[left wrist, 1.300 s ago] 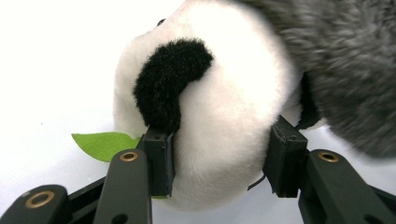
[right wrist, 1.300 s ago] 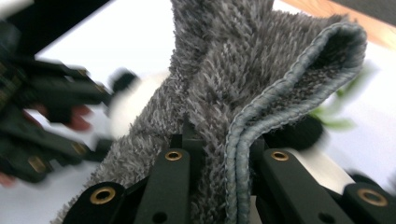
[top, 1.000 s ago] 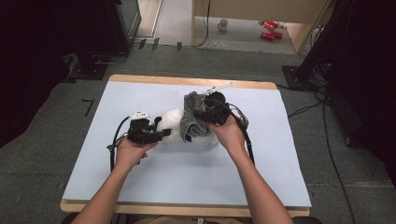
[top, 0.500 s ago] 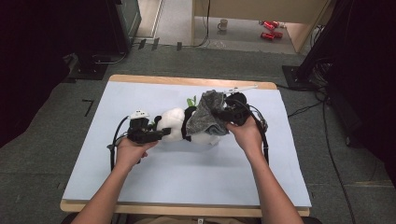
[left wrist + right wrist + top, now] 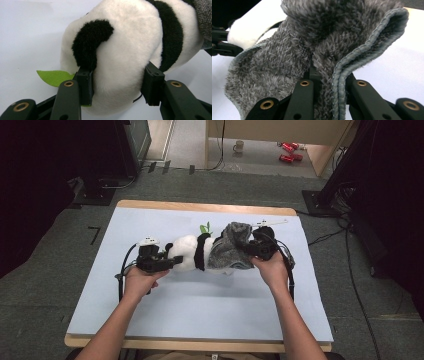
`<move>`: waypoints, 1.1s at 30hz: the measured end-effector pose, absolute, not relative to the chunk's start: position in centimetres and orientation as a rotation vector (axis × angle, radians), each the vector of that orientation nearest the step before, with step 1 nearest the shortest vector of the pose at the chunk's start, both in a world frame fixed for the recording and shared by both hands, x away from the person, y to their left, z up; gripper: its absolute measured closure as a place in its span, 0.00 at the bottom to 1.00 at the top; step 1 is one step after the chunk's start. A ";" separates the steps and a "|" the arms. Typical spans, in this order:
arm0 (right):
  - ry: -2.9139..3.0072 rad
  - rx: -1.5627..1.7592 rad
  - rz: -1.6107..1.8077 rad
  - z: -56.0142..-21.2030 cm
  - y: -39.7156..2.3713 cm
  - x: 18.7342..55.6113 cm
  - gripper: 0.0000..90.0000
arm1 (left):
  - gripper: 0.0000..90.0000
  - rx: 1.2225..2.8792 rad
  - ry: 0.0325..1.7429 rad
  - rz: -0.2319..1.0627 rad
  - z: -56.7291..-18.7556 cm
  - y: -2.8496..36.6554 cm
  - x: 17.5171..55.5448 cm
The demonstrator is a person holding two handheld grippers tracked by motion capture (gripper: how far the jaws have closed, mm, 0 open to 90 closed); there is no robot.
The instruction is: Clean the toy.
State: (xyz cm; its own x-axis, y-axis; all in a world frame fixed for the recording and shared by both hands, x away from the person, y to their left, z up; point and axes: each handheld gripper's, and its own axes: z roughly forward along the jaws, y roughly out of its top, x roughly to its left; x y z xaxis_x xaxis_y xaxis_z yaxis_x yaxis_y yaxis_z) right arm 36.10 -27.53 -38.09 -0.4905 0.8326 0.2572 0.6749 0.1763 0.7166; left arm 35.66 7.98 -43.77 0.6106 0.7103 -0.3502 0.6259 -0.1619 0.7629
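Note:
A black-and-white plush panda (image 5: 189, 252) lies on its side on the pale blue mat (image 5: 150, 310), a green felt leaf (image 5: 205, 228) sticking up from it. My left gripper (image 5: 172, 262) is shut on the panda's white head end; in the left gripper view both pads press into the plush panda (image 5: 125, 50), with the leaf (image 5: 52, 77) at the left. A fuzzy grey cloth (image 5: 231, 249) drapes over the panda's other end. My right gripper (image 5: 250, 251) is shut on a fold of that grey cloth (image 5: 294, 50), its hemmed edge (image 5: 362, 50) curling beside the jaws.
The mat covers a wooden table (image 5: 200, 206) whose edge shows at the back. A thin white stick (image 5: 270, 223) lies on the mat behind the right gripper. Cables (image 5: 124, 265) trail from both grippers. On the floor beyond are a mug (image 5: 239, 145) and red objects (image 5: 287, 151).
My right gripper has moved rightward, pulling the grey cloth along the panda's body so more of the white and black plush shows. The left hand has stayed put on the panda.

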 end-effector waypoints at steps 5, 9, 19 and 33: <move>2.251 1.459 1.180 -38.3 -28.0 35.9 0.88 | 0.59 1.867 1.080 0.112 -43.4 7.9 35.6; 2.243 1.502 1.117 -39.0 -29.0 35.8 0.88 | 0.59 1.873 1.081 0.118 -43.2 8.0 35.6; 2.153 1.561 1.217 -37.5 -32.1 34.6 0.88 | 0.61 1.858 1.114 0.051 -42.4 7.8 35.2; 2.303 1.359 1.332 -36.0 -26.3 33.1 0.87 | 0.54 1.922 1.055 0.114 -41.9 6.9 34.0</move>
State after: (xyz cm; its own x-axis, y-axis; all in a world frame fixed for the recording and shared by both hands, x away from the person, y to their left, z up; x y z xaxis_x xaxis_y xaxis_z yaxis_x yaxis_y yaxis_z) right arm 33.14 -26.31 -36.00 -0.5768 0.7655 0.2853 0.6289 0.1933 0.7531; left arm 34.03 6.86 -41.95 0.6300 0.7085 -0.3180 0.6246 -0.2189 0.7496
